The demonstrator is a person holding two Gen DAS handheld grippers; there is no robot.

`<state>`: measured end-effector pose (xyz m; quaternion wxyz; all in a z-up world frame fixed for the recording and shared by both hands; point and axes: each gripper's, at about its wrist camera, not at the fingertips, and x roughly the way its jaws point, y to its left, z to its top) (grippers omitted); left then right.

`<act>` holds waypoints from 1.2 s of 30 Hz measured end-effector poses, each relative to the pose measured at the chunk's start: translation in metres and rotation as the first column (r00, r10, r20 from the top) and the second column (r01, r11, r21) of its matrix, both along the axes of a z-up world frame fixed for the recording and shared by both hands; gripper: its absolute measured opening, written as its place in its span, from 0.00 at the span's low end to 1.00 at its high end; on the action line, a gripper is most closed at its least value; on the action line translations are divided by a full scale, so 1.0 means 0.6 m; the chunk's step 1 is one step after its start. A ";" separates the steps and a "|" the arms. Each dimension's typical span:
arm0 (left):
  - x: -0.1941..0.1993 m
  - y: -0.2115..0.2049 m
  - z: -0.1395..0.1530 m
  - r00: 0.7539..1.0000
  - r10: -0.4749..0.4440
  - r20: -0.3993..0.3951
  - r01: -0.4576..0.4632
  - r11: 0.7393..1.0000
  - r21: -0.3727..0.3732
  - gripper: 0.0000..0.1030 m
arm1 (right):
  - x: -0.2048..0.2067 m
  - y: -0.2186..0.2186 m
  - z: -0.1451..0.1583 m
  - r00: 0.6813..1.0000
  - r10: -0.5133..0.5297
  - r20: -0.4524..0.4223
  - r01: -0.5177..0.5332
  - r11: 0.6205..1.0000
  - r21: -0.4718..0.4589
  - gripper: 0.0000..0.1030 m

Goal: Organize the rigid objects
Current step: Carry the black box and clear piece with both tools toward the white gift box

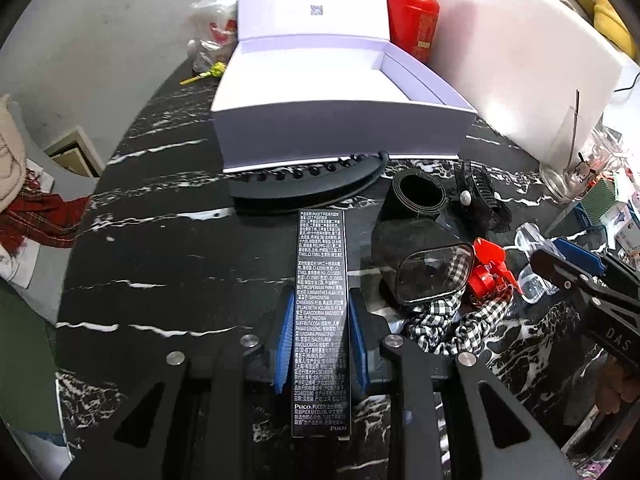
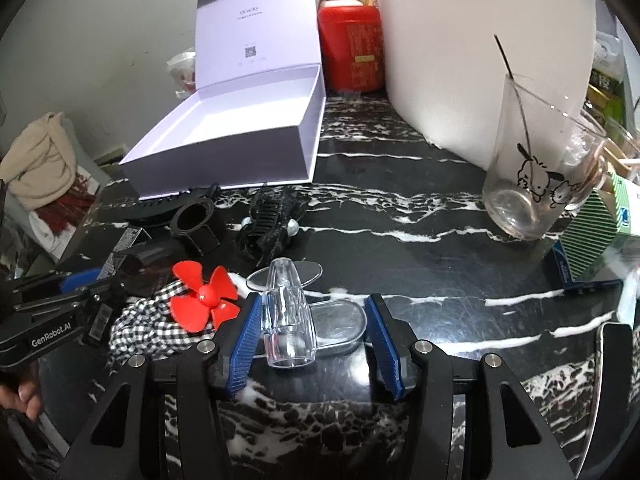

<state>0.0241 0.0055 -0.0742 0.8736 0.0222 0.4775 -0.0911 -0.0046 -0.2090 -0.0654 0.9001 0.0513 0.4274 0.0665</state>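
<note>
1. Blue pads of the left gripper point(image 1: 320, 344) press both long sides of a slim black carton point(image 1: 321, 320). The jaws are fully closed on it and it runs lengthwise out from the camera, so it can be carried end-first.
2. Beyond the carton's far end lies a black hair comb point(image 1: 308, 184), just in front of the open white box point(image 1: 344, 80) at the top centre of the left view. Empty, with its lid propped up, the box is likely where the items are meant to go.
3. In the right view, the right gripper point(image 2: 314, 332) straddles a clear plastic piece point(image 2: 290, 320) low in the centre. Its left pad touches the piece, the right pad stands apart, so the piece is bracketed, not clamped; the jaws are partly open.
4. A red propeller point(image 2: 204, 296) sits on checked cloth point(image 2: 156, 324) just left of that gripper, close enough to be nudged.
5. A black claw clip point(image 2: 268, 220) and black band point(image 2: 196, 220) wait mid-left, near the box.
6. A glass point(image 2: 536, 176) stands on the counter point(image 2: 400, 240) at right, well apart.
</note>
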 end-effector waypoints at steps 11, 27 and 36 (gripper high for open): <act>-0.028 0.009 0.044 0.997 0.006 0.079 -0.004 1.000 -0.025 0.24 | -0.034 0.006 0.033 0.998 0.015 0.068 -0.016 1.000 0.004 0.50; -0.020 0.000 0.114 0.979 -0.004 0.203 0.007 1.000 -0.013 0.24 | -0.017 0.025 0.091 0.978 0.103 0.181 -0.097 0.994 -0.039 0.50; 0.009 -0.001 0.141 0.969 -0.015 0.246 0.021 1.000 -0.022 0.24 | 0.012 0.037 0.128 0.962 0.138 0.237 -0.124 0.990 -0.073 0.50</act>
